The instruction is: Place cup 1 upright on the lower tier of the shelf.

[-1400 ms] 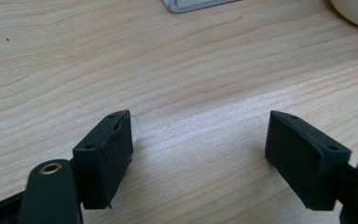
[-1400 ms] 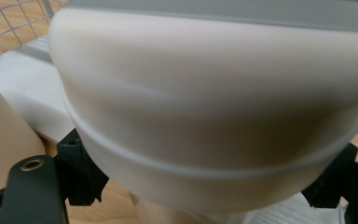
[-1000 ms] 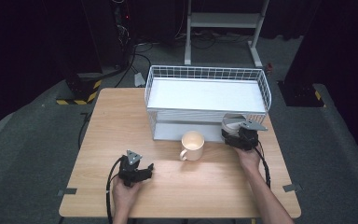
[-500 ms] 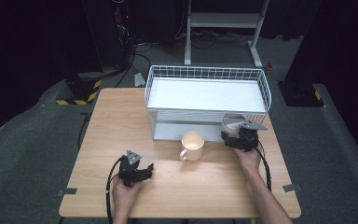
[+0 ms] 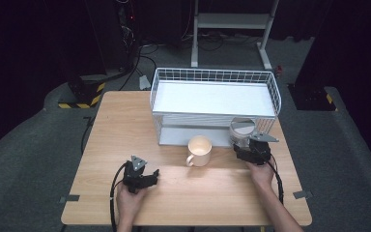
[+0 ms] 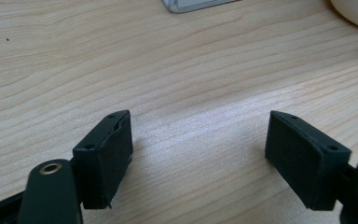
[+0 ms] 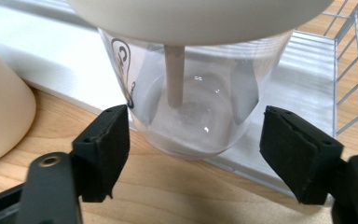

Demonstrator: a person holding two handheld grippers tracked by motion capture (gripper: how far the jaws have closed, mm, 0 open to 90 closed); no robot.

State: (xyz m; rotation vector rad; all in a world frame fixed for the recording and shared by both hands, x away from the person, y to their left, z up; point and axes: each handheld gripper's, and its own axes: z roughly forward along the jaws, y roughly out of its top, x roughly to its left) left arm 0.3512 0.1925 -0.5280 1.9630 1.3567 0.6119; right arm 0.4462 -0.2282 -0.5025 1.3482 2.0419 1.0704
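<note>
High view: wooden desk [image 5: 125, 125] with a white wire rack [image 5: 215, 104] standing at its far middle. A cream mug [image 5: 199, 151] sits on the desk just in front of the rack, handle turned to the near left. To the mug's right, at the rack's front right corner, stands a clear plastic cup [image 5: 242, 133] with a grey lid.

Right tongs [image 5: 241, 147], held in the person's right hand [image 5: 261, 171], lie low at the desk and point toward the clear cup from the near side. Right gripper view: the cup [image 7: 191, 107] stands half on the rack's white bottom edge, half on the wood, straight ahead between the two black jaws. A thin stem hangs down inside it from the lid, and a dark scroll mark is printed on its left wall. The jaws have just been closing, yet a gap shows on each side between pad and cup wall, so they are spread around the cup's base, not pinching it. The mug [image 7: 0, 121] shows at the left edge of this view, just beside the cup.

Left tongs [image 5: 153, 175], in the left hand [image 5: 128, 203], rest on the near left part of the desk, well apart from mug and cup. Left gripper view: jaws spread, bare wood grain [image 6: 191, 93] between them, nothing held. The mug's base [image 6: 354, 11] shows in the top right corner.
</note>
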